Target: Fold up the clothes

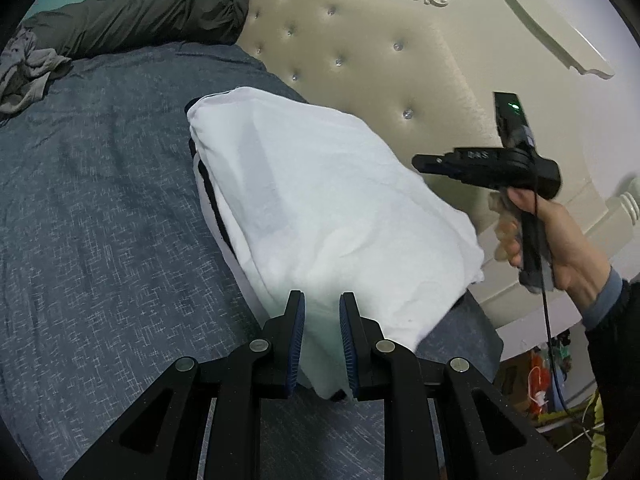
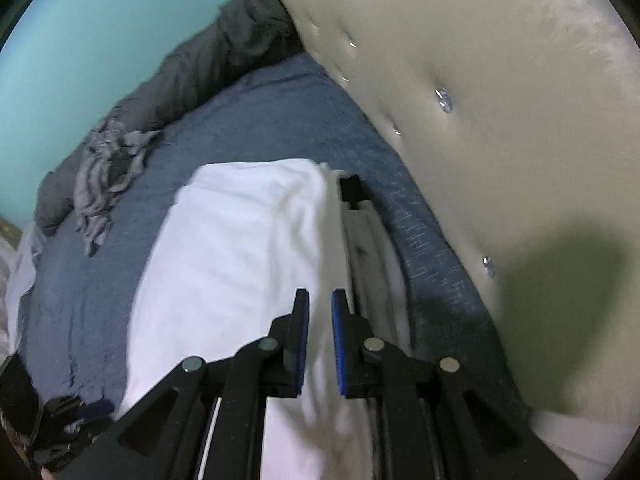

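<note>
On the blue-grey woven bedspread (image 1: 100, 200), seen from my left wrist, the white folded garment with black trim (image 1: 320, 200) lies just beside the cream tufted headboard (image 1: 360, 52), its long axis running away from me and to the left. My left gripper (image 1: 322, 344) is at the near end of it: white cloth sits between the blue pads, which stand a little apart, so I judge it a light pinch on the near corner of the white folded garment, the fabric rising slightly toward the pads. My right hand (image 1: 560, 240) is off to the right with wrist level, carrying the right gripper above the garment's far right edge, near the headboard; from this view I cannot tell how its jaws stand. A dark olive rolled quilt (image 1: 152, 12) and a crumpled grey garment (image 1: 28, 68) lie well apart at the far left.

From the right wrist, the picture is somewhat blurred. The right gripper (image 2: 320, 344) points along the garment's length, with a ridge of white cloth between its pads, the gap narrow; I take it as pinching the garment's edge on the headboard side. The black trim (image 2: 352, 188) shows just right of that ridge. Both grippers seem to hold one end, so the next fold, I judge, turns on carrying that end along the long axis toward the far end.
</note>
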The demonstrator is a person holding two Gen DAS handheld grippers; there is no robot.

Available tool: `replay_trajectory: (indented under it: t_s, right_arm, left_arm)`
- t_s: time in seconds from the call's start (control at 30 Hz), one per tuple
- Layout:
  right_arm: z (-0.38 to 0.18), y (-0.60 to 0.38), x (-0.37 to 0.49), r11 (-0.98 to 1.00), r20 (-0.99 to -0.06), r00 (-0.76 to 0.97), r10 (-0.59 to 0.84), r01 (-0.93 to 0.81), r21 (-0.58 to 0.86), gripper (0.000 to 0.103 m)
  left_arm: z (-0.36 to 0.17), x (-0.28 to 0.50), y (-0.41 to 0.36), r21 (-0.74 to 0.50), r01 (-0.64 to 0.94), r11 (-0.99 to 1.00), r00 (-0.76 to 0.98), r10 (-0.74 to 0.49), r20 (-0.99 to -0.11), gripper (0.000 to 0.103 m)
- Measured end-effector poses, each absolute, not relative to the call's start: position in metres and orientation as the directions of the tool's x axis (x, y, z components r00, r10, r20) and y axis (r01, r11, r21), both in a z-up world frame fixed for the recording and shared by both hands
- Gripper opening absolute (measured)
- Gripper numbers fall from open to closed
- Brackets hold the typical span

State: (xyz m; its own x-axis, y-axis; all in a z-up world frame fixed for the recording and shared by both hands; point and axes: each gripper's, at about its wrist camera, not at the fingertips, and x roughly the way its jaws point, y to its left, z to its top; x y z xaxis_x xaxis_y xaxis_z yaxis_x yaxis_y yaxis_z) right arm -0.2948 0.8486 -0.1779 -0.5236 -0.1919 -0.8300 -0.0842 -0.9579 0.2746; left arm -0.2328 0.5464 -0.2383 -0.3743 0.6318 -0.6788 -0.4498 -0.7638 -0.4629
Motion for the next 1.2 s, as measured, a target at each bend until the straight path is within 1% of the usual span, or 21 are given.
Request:
replay_trajectory:
  t_s: [0.13,0.23,0.33,0.53,0.73,0.77,0.83,0.9,1.07,1.2]
  right_arm:
    - [-0.171,0.829,-0.267,-0.959,-0.816,-0.532,-0.226,-0.025,0.282,0.011]
    - [-0.175,0.818,-0.245,-0.965,-0.821,-0.529,-0.216,-0.012,0.262,0.011]
    - [-0.186,0.817,-0.226,-0.970,-0.837,-0.511,-0.194,-0.027,0.241,0.010]
    - [-0.197,0.834,-0.194,-0.961,-0.831,-0.532,-0.164,-0.102,0.256,0.011]
    - [-0.182,0.838,-0.171,-0.948,-0.771,-0.618,-0.158,-0.122,0.292,0.010]
    - [-0.180,0.837,-0.169,-0.945,-0.757,-0.629,-0.175,-0.110,0.310,0.010]
    - [-0.183,0.831,-0.167,-0.943,-0.756,-0.626,-0.191,-0.096,0.318,0.010]
    - [-0.193,0.826,-0.168,-0.952,-0.780,-0.601,-0.174,-0.100,0.289,0.010]
    - [-0.206,0.837,-0.156,-0.935,-0.783,-0.603,-0.152,-0.169,0.312,0.011]
    - [-0.195,0.836,-0.141,-0.929,-0.764,-0.630,-0.137,-0.187,0.321,0.011]
  left_arm:
    - [-0.235,-0.225,0.552,-0.457,-0.459,-0.762,-0.370,0.631,-0.682,0.020]
    - [-0.238,-0.219,0.556,-0.448,-0.460,-0.766,-0.360,0.623,-0.695,0.020]
    - [-0.243,-0.214,0.555,-0.444,-0.450,-0.775,-0.358,0.612,-0.706,0.020]
    - [-0.247,-0.205,0.553,-0.432,-0.438,-0.789,-0.363,0.595,-0.718,0.022]
    - [-0.244,-0.200,0.549,-0.431,-0.418,-0.800,-0.392,0.587,-0.708,0.023]
    - [-0.243,-0.200,0.549,-0.429,-0.416,-0.802,-0.396,0.585,-0.708,0.023]
    - [-0.244,-0.200,0.552,-0.424,-0.418,-0.803,-0.390,0.580,-0.715,0.024]
    - [-0.248,-0.200,0.555,-0.416,-0.427,-0.803,-0.381,0.576,-0.723,0.024]
    - [-0.249,-0.195,0.552,-0.410,-0.424,-0.808,-0.374,0.568,-0.733,0.024]
    - [-0.239,-0.188,0.545,-0.406,-0.412,-0.815,-0.392,0.561,-0.729,0.024]
